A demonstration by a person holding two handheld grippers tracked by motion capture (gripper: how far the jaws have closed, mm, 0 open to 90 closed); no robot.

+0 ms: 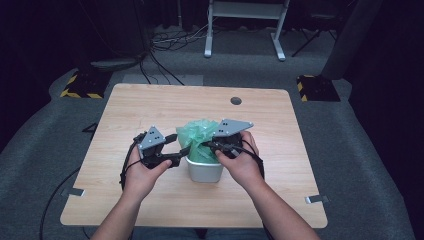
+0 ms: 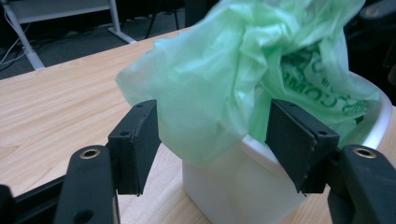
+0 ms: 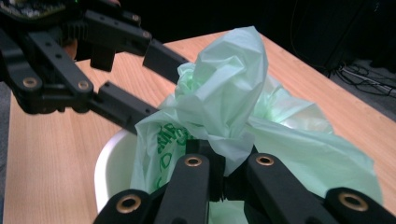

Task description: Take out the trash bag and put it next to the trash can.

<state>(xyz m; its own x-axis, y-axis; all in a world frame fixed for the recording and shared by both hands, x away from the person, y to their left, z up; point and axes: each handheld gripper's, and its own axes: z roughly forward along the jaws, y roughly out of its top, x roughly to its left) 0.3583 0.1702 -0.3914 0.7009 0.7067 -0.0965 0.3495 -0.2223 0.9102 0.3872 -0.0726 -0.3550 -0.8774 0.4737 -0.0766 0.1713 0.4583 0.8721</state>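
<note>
A small white bin [image 1: 204, 171] stands in the middle of the wooden table [image 1: 150, 105], with a crumpled green plastic bag [image 1: 200, 132] bulging out of its top. My right gripper [image 1: 209, 145] comes in from the right and is shut on a bunched fold of the bag [image 3: 229, 93] above the bin's rim [image 3: 109, 163]; its jaws [image 3: 223, 161] pinch the film. My left gripper [image 1: 184, 151] is at the bin's left side, open. A hanging flap of the bag [image 2: 224, 65] lies between its jaws [image 2: 215, 140] without being pressed, over the bin's wall [image 2: 233, 186].
The table has a round cable hole [image 1: 236, 100] near its far edge. Beyond it lie grey carpet, loose cables [image 1: 170, 40] and a white desk frame [image 1: 245, 30]. Both of the person's forearms reach in from the near edge.
</note>
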